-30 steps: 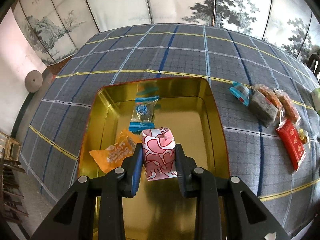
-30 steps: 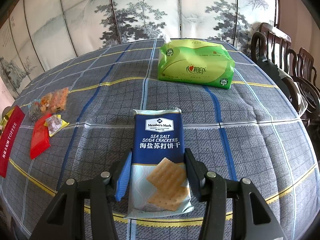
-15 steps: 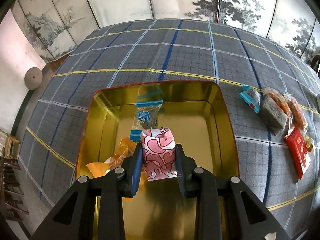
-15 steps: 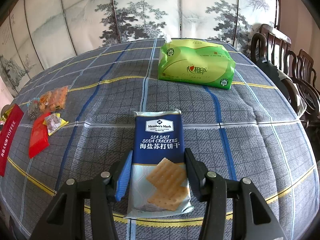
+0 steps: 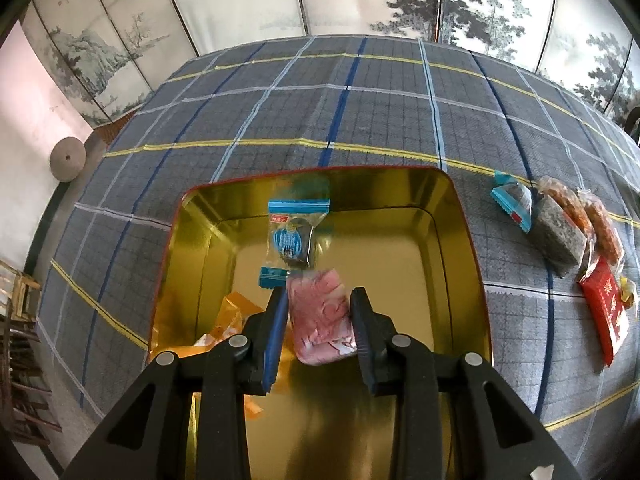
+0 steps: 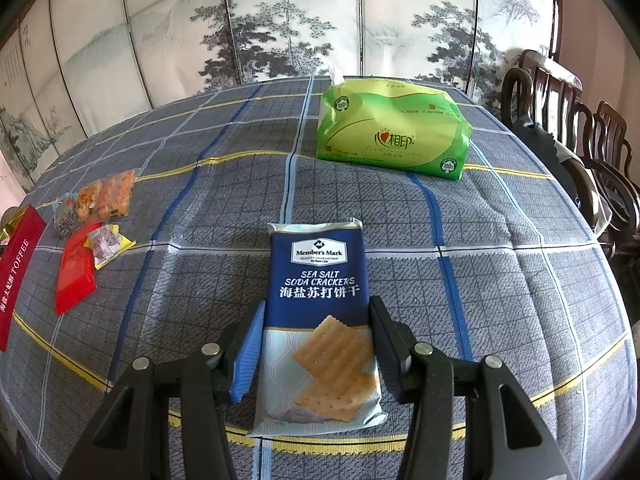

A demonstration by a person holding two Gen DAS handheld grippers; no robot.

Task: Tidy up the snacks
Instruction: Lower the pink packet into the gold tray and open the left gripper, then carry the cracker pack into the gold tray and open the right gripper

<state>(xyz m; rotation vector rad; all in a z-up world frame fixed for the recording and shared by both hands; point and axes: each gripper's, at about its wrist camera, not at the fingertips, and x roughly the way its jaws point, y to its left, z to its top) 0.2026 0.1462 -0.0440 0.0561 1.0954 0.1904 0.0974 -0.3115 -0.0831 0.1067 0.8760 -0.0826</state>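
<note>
left gripper (image 5: 320,310) angled down over tin (image 5: 460,216), jaws opening

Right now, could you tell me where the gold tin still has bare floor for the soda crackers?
The gold tin is bare along its right half, between the pink candy in the opening left tool and the right wall. The left side is crowded: the blue-wrapped sweet and orange packet lie there.
</note>
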